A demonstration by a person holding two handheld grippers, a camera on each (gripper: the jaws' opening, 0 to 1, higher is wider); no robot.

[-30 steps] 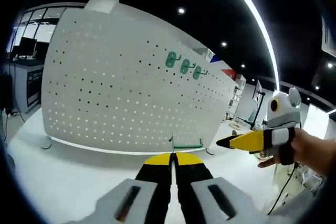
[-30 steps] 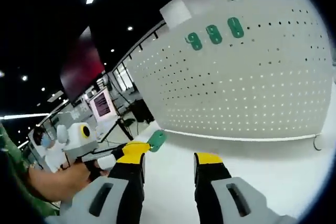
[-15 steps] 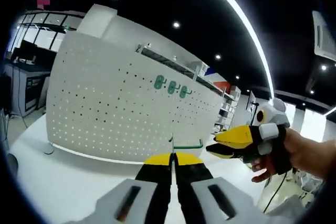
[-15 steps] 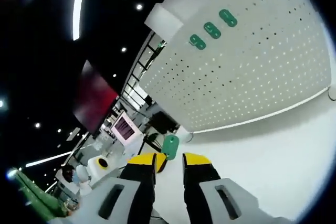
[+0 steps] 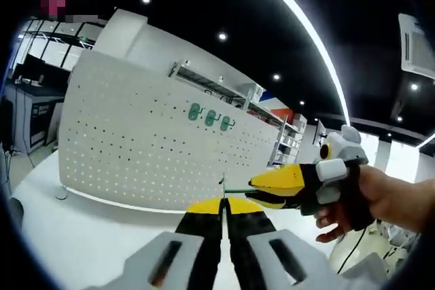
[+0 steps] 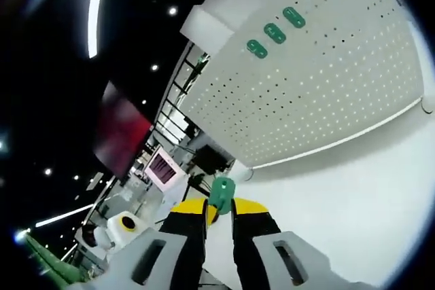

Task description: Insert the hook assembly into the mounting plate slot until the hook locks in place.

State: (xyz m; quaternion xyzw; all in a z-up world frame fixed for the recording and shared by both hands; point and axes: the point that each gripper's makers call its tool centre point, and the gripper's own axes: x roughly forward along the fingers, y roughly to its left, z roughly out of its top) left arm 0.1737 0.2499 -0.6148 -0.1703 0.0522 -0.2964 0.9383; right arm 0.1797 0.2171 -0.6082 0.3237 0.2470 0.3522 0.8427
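Left gripper view: a white perforated mounting plate (image 5: 149, 140) stands upright on a white tabletop (image 5: 81, 236), resting on small wire feet along its lower edge. Three green hook bases (image 5: 209, 117) sit in a short row high on the plate, close beside one another. Behind the plate lie a dark ceiling with round spot lamps, a long curved light strip (image 5: 306, 39), shelving and desks at far left. The left gripper (image 5: 223, 203), black with yellow tips, has its jaws pressed together on the thin stem of a hook assembly (image 5: 234, 188), a slim green wire rod that runs sideways just above the tips. From the right enters the right gripper (image 5: 262, 189), held in a person's hand (image 5: 370, 198), its yellow tips meeting the far end of the rod. Nothing stands between the grippers and the plate, which remains well apart from the hook. Right gripper view: the same plate (image 6: 326, 93) tilts across the upper right, its three green bases (image 6: 273, 31) near the top edge. The right gripper (image 6: 219, 207) has its jaws nearly closed about the green oval base plate of the hook assembly (image 6: 221, 191), which stands up between the yellow tips.
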